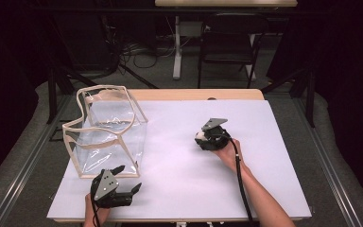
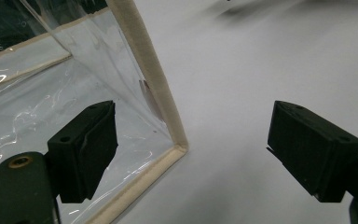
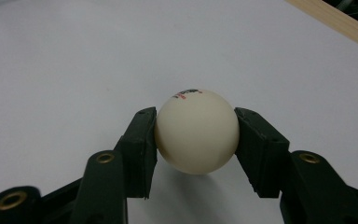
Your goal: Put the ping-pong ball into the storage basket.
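Right gripper view: ball (image 3: 196, 132) btwn jaws.

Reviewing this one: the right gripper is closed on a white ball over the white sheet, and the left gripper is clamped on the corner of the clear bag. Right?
Not quite. The left gripper is not clamped: the left gripper view shows its jaws wide apart, the clear bag corner between them and untouched. The right gripper does hold the white ball over the white sheet.
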Demonstrator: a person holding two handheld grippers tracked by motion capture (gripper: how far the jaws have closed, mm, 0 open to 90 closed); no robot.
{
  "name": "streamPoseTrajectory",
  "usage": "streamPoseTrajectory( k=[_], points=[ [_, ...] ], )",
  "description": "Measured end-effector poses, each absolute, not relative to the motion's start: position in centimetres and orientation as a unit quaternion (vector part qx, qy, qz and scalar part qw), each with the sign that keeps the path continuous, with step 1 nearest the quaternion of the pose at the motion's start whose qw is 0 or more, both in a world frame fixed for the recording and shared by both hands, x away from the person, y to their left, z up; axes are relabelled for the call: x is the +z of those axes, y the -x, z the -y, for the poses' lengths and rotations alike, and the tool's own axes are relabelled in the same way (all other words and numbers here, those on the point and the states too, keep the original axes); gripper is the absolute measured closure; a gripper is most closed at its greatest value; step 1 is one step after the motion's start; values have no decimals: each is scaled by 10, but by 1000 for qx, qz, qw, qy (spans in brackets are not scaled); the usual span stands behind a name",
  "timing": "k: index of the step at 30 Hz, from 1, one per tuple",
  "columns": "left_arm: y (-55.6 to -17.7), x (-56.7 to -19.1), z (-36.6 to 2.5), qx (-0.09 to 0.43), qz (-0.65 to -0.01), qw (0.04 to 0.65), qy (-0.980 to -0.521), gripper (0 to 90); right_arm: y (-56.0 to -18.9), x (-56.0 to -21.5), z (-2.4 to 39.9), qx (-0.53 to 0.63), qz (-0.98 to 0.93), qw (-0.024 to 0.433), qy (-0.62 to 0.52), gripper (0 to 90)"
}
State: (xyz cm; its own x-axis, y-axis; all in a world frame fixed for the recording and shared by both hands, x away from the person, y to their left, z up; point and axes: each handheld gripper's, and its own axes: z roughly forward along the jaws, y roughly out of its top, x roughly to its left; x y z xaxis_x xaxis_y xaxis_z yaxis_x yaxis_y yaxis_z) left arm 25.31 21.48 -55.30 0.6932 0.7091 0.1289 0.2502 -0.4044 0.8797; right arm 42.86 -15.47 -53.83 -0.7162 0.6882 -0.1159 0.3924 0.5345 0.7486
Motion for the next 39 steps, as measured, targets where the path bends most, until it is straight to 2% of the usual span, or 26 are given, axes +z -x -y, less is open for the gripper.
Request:
streamPoseTrajectory(
  k=[39],
  points=[
    [-253,-553,-215,253,-299,457,-799,162,-409,-492,160,384,-850,218,-288,511]
  ],
)
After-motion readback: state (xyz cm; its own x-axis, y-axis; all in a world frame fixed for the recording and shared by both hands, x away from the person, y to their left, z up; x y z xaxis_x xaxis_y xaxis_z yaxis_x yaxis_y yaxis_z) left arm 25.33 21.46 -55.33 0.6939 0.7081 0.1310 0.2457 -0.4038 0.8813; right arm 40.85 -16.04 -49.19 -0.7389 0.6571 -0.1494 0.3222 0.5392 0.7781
